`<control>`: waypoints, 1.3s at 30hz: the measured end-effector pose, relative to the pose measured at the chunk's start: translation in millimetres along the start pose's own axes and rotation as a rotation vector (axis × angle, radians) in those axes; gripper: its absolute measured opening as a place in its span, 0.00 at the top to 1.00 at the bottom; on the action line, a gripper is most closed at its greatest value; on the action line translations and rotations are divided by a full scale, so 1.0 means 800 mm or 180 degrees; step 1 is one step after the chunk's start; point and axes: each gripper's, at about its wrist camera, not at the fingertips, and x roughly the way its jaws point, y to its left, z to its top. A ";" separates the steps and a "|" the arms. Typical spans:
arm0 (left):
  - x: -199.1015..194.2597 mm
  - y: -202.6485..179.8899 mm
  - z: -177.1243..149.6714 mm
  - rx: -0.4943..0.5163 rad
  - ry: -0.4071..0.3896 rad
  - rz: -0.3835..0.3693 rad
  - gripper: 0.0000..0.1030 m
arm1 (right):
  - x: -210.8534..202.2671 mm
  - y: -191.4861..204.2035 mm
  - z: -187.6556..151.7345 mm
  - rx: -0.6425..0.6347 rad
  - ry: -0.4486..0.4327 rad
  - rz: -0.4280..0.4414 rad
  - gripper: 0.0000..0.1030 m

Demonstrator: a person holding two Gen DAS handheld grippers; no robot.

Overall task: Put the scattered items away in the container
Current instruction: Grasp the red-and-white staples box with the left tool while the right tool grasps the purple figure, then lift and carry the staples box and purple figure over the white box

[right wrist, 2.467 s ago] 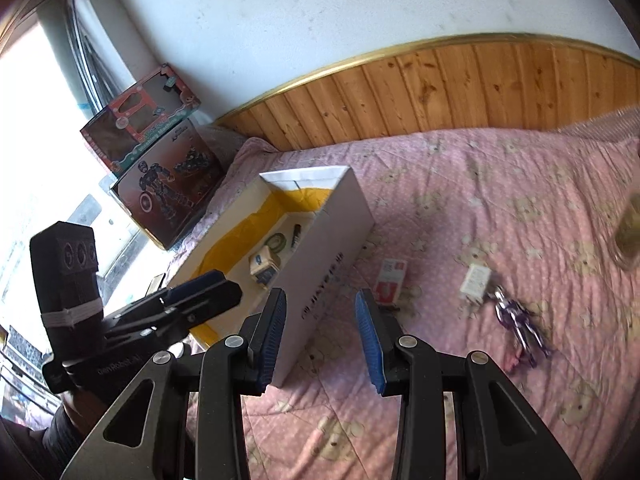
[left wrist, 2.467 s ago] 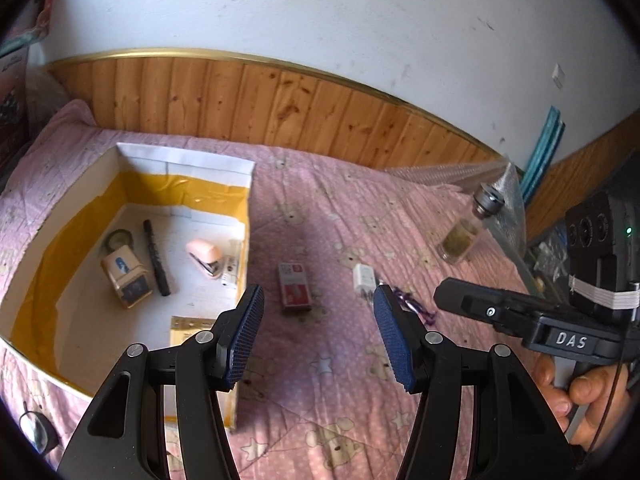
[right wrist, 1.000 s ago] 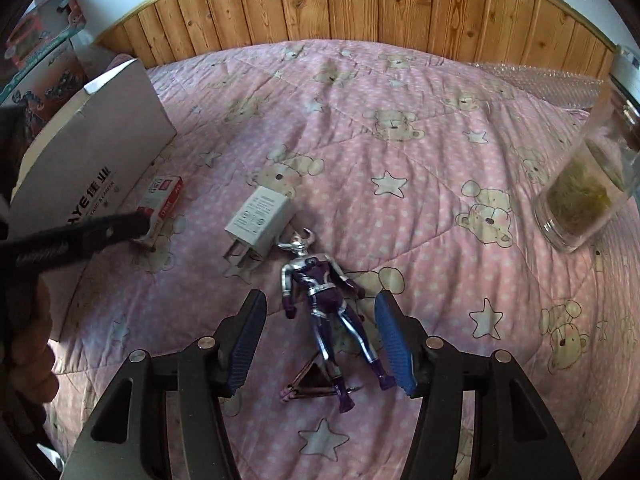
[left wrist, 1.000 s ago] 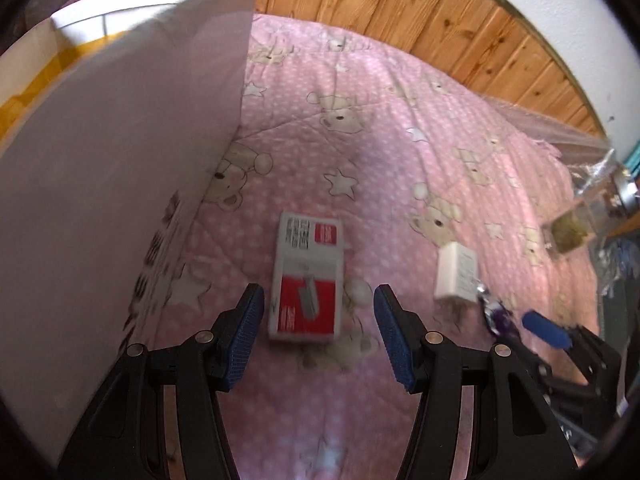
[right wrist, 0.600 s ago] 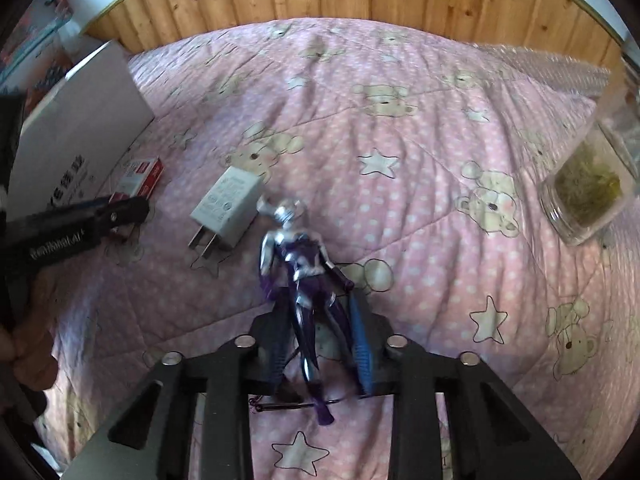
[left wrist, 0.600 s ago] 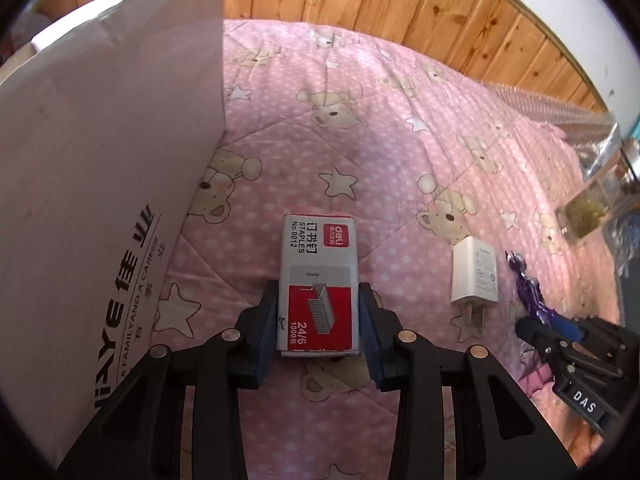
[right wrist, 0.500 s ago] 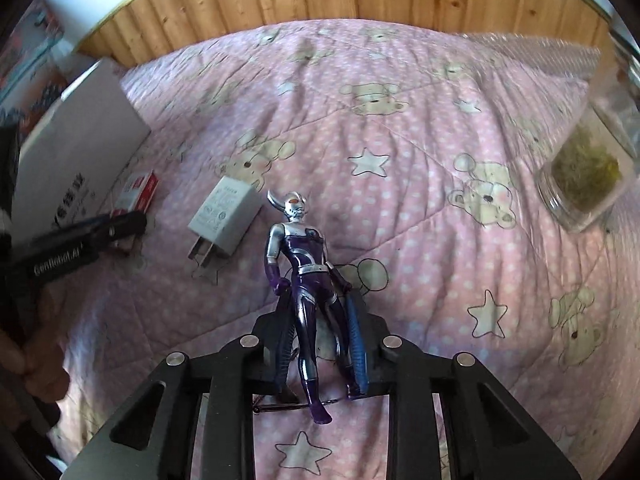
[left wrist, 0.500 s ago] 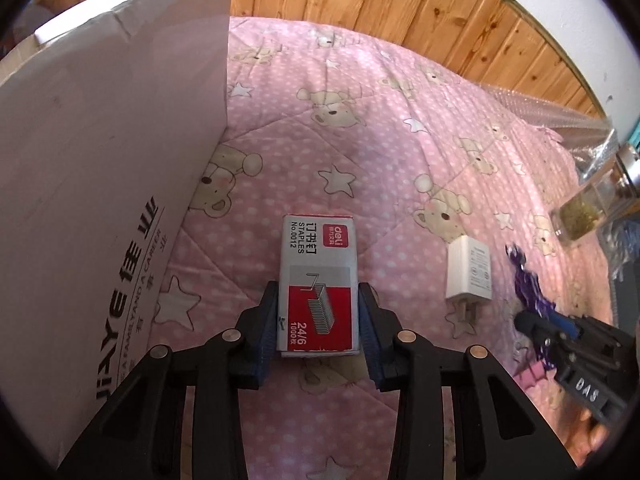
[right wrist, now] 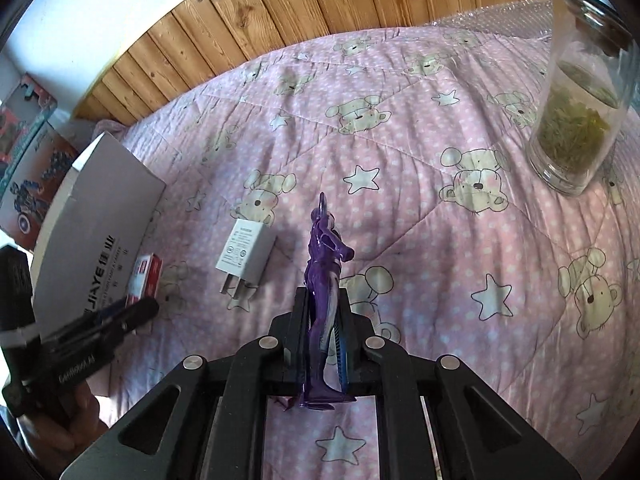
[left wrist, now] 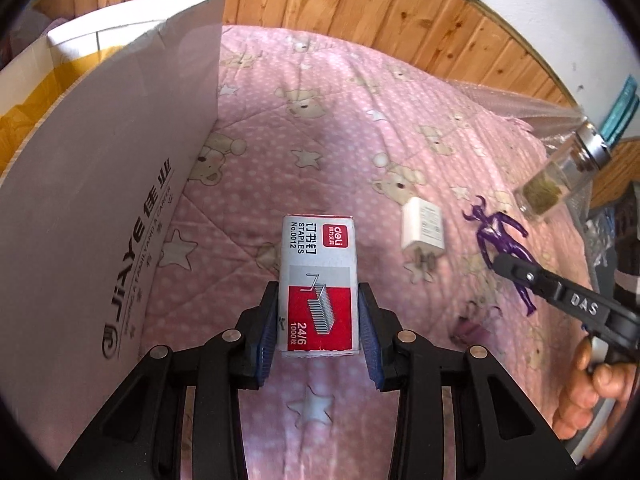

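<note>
Staple box (left wrist: 318, 286) sits clamped in our left hand-held gripper (left wrist: 319, 322); our right hand-held gripper (right wrist: 324, 334) pinches the purple figure (right wrist: 323, 280) by its legs. Beyond, the charger (right wrist: 245, 258) lies on the bed (right wrist: 420, 216), beside the white container (left wrist: 108, 184). That thin-legged figure could twist loose.

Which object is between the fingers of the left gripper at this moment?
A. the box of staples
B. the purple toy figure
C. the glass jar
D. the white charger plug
A: in the left wrist view the left gripper is shut on the box of staples, its blue pads pressing both long sides.
</note>
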 end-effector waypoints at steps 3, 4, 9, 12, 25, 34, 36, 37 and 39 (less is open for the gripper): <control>-0.009 -0.006 -0.004 0.0031 -0.0018 -0.0050 0.63 | -0.008 0.000 -0.003 0.0071 -0.0044 0.0081 0.88; -0.012 -0.008 -0.005 0.0040 -0.0022 -0.0068 0.63 | -0.012 0.001 -0.004 0.0098 -0.0058 0.0123 0.88; -0.025 -0.011 -0.014 0.0047 -0.0033 -0.0118 0.63 | -0.027 0.001 -0.008 0.0208 -0.0113 0.0273 0.88; -0.031 -0.012 -0.021 0.0051 -0.0029 -0.0146 0.63 | -0.034 0.003 -0.016 0.0230 -0.0124 0.0311 0.88; -0.058 -0.010 -0.043 0.0081 -0.0046 -0.0103 0.63 | -0.046 0.041 -0.052 0.0023 -0.0224 0.0207 0.88; -0.085 -0.010 -0.052 0.0120 -0.0124 -0.0134 0.63 | -0.049 0.063 -0.085 -0.0059 -0.0157 0.0175 0.88; -0.090 -0.009 -0.054 0.0120 -0.0137 -0.0146 0.63 | -0.050 0.065 -0.090 -0.0052 -0.0142 0.0173 0.88; -0.092 -0.009 -0.054 0.0119 -0.0138 -0.0156 0.63 | -0.050 0.065 -0.092 -0.0048 -0.0140 0.0171 0.88; -0.095 -0.009 -0.056 0.0122 -0.0140 -0.0165 0.63 | -0.052 0.065 -0.098 -0.0047 -0.0139 0.0166 0.88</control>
